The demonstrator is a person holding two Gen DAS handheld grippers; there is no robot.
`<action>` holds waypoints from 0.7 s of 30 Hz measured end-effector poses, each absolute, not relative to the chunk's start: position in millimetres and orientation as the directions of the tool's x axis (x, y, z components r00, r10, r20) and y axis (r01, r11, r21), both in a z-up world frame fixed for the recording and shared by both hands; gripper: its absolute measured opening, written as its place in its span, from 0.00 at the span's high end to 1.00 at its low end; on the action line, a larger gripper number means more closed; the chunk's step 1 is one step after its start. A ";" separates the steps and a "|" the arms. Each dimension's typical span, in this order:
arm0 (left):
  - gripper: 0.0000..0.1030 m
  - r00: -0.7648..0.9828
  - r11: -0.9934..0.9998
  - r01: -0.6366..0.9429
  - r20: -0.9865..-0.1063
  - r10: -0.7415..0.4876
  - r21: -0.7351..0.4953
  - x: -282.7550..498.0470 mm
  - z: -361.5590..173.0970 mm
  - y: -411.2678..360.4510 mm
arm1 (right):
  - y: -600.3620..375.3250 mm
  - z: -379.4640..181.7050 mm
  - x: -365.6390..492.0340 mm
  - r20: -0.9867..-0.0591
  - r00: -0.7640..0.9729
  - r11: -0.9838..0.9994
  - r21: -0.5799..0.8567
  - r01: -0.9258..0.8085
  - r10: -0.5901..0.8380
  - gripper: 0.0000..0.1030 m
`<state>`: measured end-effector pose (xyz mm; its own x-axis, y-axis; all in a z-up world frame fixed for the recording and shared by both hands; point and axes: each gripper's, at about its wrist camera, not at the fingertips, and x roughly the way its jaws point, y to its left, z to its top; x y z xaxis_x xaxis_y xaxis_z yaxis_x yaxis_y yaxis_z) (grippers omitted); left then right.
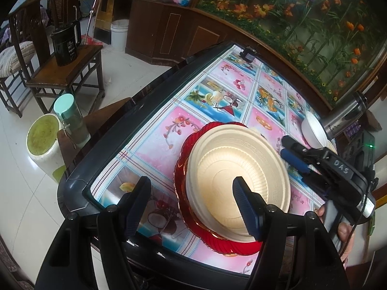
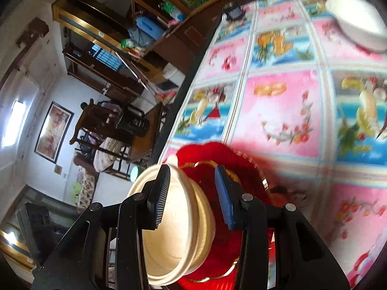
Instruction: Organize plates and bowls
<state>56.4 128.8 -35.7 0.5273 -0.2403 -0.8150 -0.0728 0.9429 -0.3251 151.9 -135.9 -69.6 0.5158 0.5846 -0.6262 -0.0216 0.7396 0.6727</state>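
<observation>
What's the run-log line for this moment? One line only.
cream bowl on red plate | right gripper straddles bowl rim, grip unclear | left gripper open over bowl | white bowl apart

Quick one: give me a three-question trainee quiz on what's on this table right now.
1. True or false: the cream bowl sits on the red plate.
2. What stands nearest the small white bowl? A) steel flask B) a spoon C) a fork
3. Fill in: the left tongs are ____ (open/shut).
Key: 1 true; 2 A; 3 open.
</observation>
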 end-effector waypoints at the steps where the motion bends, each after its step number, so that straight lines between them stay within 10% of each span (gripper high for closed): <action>1: 0.32 0.530 0.944 -0.072 -0.814 -0.237 -0.322 56.7 -34.0 128.0 | -141.4 -65.8 150.6 -0.615 0.528 0.734 0.678 -0.025 0.586 0.62; 21: 0.25 0.501 0.940 0.278 -0.805 -0.319 -0.200 126.1 40.8 -58.6 | -402.7 -99.2 122.1 -0.464 0.799 0.502 0.830 0.242 0.382 0.56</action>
<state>126.1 -58.6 40.8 0.5006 -0.3193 -0.8047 0.2781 0.9395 -0.1998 122.1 -402.7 -99.2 0.7992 0.3823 -0.4639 0.2419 0.5020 0.8304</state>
